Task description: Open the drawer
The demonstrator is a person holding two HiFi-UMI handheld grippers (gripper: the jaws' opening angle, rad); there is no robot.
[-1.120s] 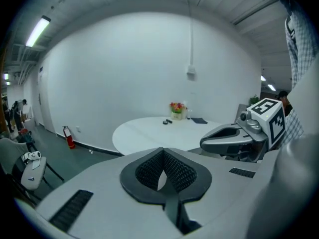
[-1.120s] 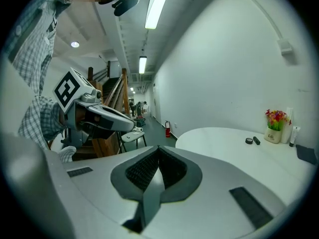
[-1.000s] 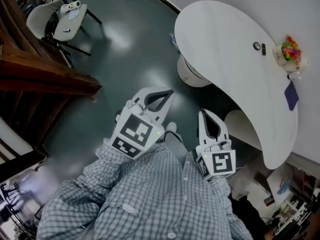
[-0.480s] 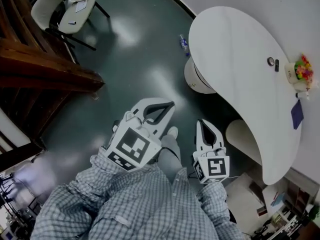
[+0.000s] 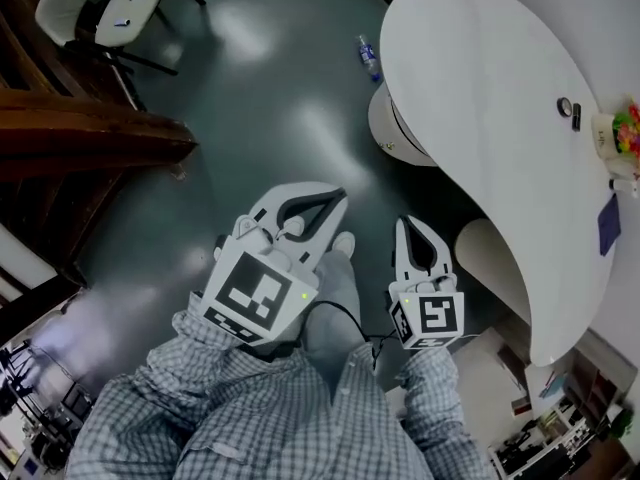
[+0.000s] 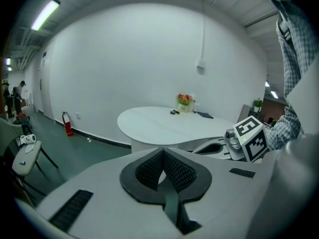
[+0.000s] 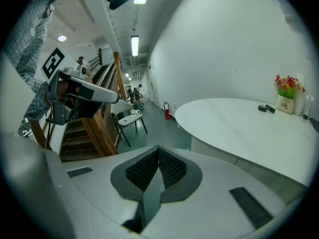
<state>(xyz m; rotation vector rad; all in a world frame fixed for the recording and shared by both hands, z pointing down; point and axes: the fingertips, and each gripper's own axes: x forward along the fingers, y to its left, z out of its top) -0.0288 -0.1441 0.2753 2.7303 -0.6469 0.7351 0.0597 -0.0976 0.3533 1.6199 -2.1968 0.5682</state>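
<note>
Drawer is nowhere in view, so the white left tool [image 5: 330,204] and white right tool [image 5: 413,230], jaws pressed together on nothing, hang above the dark green floor [image 5: 250,98] beside the curved white worktop [image 5: 480,78], seemingly just carried.

The left gripper [image 5: 336,199] [image 6: 160,153] is held low in front of the person's checked shirt [image 5: 260,418], above the dark green floor [image 5: 250,118]. Its white body carries the marker cube [image 5: 252,298] and points forward and a little to the right. Its black ribbed fingers [image 6: 147,171] meet at the tips, with nothing between them. The right gripper [image 5: 414,224] [image 7: 158,151] is just beside it on the right, not touching it, and points forward. The curved edge of the white bench [image 5: 480,88] lies ahead and to its right. Its fingers [image 7: 172,171] are likewise pressed together and hold nothing. Neither gripper touches the bench.
</note>
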